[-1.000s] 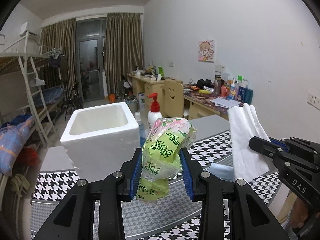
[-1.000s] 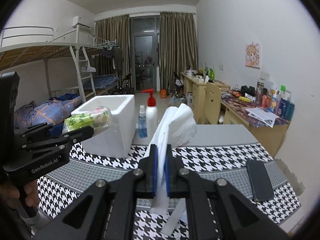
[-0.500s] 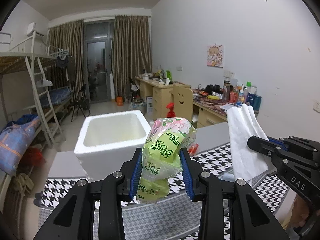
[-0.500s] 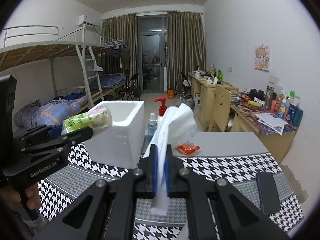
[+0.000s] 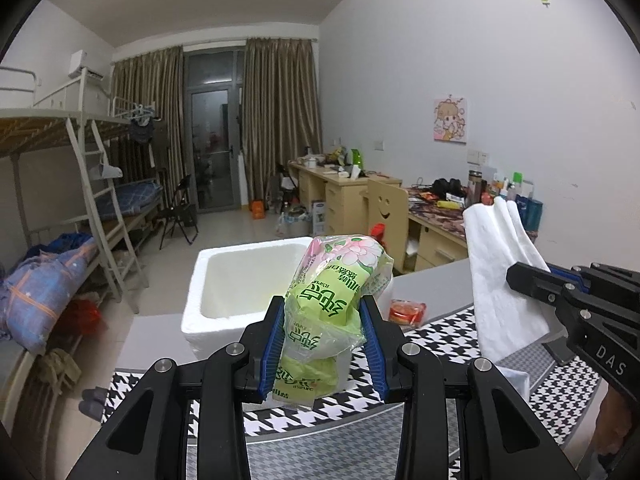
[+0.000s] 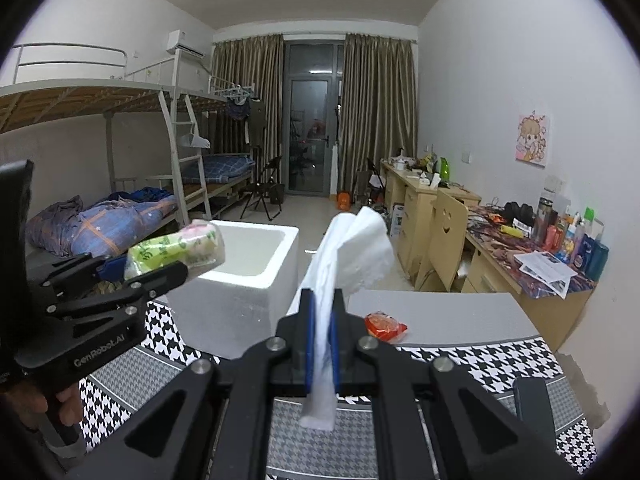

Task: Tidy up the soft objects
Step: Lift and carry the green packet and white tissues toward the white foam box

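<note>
My left gripper [image 5: 323,330] is shut on a green and pink tissue pack [image 5: 332,292], held upright above the table, just in front of the white foam box [image 5: 240,268]. The same tissue pack [image 6: 176,249] shows at the left of the right wrist view, near the foam box [image 6: 244,276]. My right gripper [image 6: 321,336] is shut on a folded white cloth [image 6: 352,256] that sticks up between its blue pads and hangs below them. In the left wrist view the white cloth [image 5: 500,276] and the right gripper [image 5: 532,276] are at the right edge.
The table carries a houndstooth mat [image 6: 460,356]. A red packet [image 6: 384,325] lies on the grey tabletop [image 6: 440,316] right of the box. A dark phone [image 6: 532,404] lies at the right front. Desks [image 6: 520,264] line the right wall, bunk beds [image 6: 100,216] the left.
Both grippers have risen and moved forward with their loads. The foam box's inside now shows more, the pump bottles behind it have dropped from sight, and the red packet has come into view.
</note>
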The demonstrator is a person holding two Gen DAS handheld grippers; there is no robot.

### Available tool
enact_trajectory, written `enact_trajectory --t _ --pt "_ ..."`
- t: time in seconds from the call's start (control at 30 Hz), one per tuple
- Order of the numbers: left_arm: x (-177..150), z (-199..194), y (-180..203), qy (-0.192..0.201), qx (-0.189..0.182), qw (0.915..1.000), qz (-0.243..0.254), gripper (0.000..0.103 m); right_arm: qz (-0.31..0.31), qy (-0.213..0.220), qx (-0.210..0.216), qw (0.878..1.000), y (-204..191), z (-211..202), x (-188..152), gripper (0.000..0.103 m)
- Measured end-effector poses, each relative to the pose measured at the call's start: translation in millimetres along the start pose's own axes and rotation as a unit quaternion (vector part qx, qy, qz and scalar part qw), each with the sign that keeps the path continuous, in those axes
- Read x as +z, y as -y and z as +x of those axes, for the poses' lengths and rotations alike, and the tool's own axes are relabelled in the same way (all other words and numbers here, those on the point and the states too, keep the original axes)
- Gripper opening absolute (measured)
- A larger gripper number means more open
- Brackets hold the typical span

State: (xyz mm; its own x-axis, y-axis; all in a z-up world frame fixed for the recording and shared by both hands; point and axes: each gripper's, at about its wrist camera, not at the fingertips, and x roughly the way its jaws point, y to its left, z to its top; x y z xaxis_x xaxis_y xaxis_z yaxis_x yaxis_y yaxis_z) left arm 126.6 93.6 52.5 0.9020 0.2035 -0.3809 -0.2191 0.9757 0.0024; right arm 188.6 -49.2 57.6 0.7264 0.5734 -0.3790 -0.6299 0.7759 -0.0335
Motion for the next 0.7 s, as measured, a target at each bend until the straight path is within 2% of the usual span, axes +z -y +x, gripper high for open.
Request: enact_trajectory --t 0.43,0.7 --pt "4 6 -20 0.003 0.017 0.9997 -0.014 0.039 -0.018 0.004 -0.006 1.0 -14 16 12 0.01" --pt "12 8 -38 0.005 0.03 0.9992 -0.027 0.039 -0.026 -0.003 0.011 1.0 -23 31 22 0.01"
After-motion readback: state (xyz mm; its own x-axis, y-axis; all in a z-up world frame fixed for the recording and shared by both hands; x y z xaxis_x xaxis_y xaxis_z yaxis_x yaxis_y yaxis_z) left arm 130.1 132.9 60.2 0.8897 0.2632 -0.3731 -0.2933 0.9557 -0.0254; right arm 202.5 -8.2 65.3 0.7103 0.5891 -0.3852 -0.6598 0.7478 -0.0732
